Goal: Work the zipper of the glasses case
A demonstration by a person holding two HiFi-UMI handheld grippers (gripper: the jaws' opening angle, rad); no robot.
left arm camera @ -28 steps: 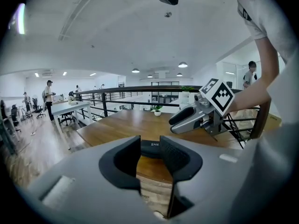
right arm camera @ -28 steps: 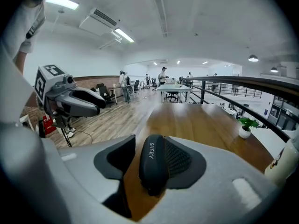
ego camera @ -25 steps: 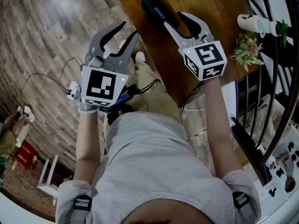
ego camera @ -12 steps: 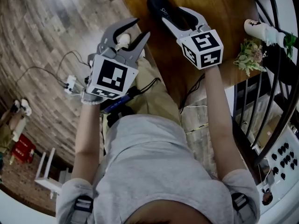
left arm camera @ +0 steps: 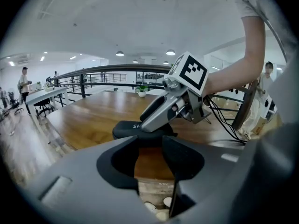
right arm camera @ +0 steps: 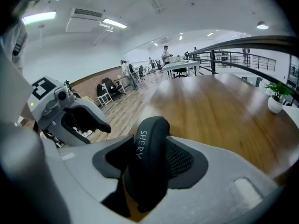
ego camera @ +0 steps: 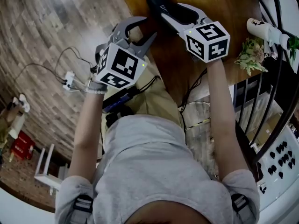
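Observation:
The black glasses case [ego camera: 163,3] lies on the wooden table [ego camera: 224,3] near its left edge, its lettered end towards me. My right gripper [ego camera: 175,12] straddles that end. In the right gripper view the case [right arm camera: 147,157] stands between the pads, which do not visibly press on it. My left gripper [ego camera: 139,31] hovers at the table's near-left edge, short of the case. Its jaws are opening with nothing between them. The left gripper view shows the case [left arm camera: 128,129] ahead of that gripper [left arm camera: 149,148], with the right gripper [left arm camera: 170,108] over it. No zipper pull is visible.
A white figure [ego camera: 259,27] and dried flowers [ego camera: 250,52] sit at the table's right side by a black railing [ego camera: 275,78]. Cables [ego camera: 191,87] hang off the near edge. A small potted plant [right arm camera: 275,101] stands farther along. People stand at distant desks.
Both grippers moved forward toward the case. The left one swung right, up to the table edge, and spread its jaws. The right one's jaws now reach farther along the case.

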